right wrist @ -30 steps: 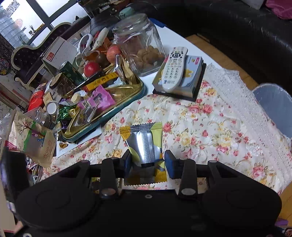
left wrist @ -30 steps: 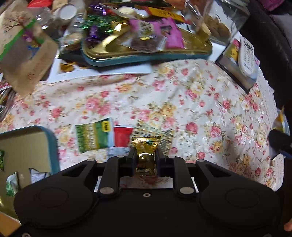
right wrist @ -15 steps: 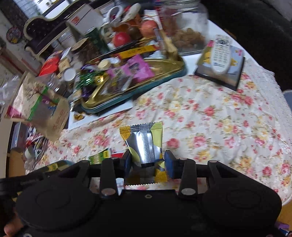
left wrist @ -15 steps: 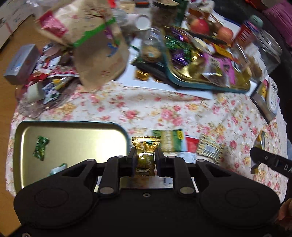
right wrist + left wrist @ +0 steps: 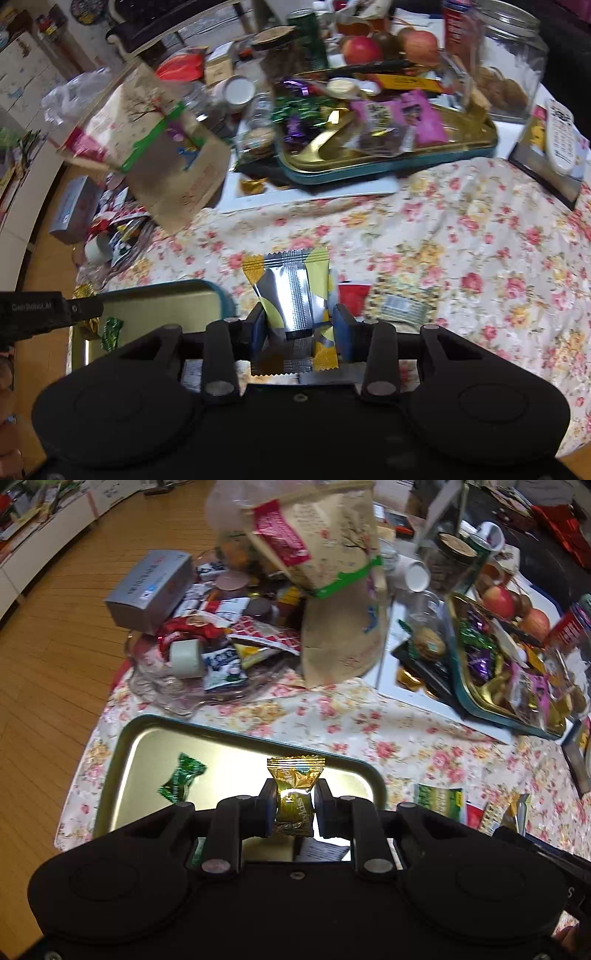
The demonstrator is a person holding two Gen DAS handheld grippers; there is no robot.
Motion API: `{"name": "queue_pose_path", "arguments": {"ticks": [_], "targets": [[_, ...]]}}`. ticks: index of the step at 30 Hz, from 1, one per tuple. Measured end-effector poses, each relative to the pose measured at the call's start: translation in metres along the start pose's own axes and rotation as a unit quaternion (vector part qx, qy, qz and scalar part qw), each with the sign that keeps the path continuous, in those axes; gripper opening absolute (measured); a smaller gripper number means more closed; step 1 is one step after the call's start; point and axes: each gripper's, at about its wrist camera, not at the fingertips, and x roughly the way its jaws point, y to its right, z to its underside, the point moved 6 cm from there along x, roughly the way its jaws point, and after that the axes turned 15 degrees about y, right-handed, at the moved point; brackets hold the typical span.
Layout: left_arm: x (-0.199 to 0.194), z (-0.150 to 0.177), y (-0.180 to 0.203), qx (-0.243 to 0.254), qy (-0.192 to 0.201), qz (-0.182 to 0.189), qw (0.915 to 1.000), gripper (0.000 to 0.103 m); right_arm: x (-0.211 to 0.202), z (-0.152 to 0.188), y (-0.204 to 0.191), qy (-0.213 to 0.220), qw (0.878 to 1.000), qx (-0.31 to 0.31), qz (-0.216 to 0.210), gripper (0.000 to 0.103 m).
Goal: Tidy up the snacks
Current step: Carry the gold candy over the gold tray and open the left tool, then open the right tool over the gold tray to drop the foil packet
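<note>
The left gripper [image 5: 294,808] holds a gold foil-wrapped candy [image 5: 294,794] between its jaws, above the far edge of the shallow gold metal tray with a teal rim [image 5: 236,734]. A green foil-wrapped candy [image 5: 181,782] lies inside this tray. The right gripper [image 5: 300,329] is clamped on a silver and yellow snack sachet [image 5: 291,291], upright over the floral cloth covering the desk [image 5: 461,236], just beside the tray's right rim. A green flat packet [image 5: 437,800] and a red packet [image 5: 354,293] lie on the cloth near the tray. A second teal-rimmed gold tray [image 5: 388,168] filled with wrapped sweets stands well apart at the far side.
</note>
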Motion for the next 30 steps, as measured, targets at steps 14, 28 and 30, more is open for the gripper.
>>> {"name": "queue_pose_path", "arguments": {"ticks": [14, 28, 30], "targets": [[-0.006, -0.007, -0.041, -0.025, 0.012, -0.033, 0.9991, 0.036, 0.007, 0.015, -0.079, -0.005, 0.998, -0.042, -0.047, 0.040], [-0.002, 0.004, -0.031, -0.013, -0.013, -0.009, 0.9998, 0.036, 0.007, 0.013, -0.120, 0.017, 0.994, -0.042, -0.096, 0.044], [-0.001, 0.004, -0.030, -0.013, -0.015, -0.006, 0.9998, 0.036, 0.006, 0.012, -0.119, 0.014, 0.994, -0.035, -0.101, 0.045]]}}
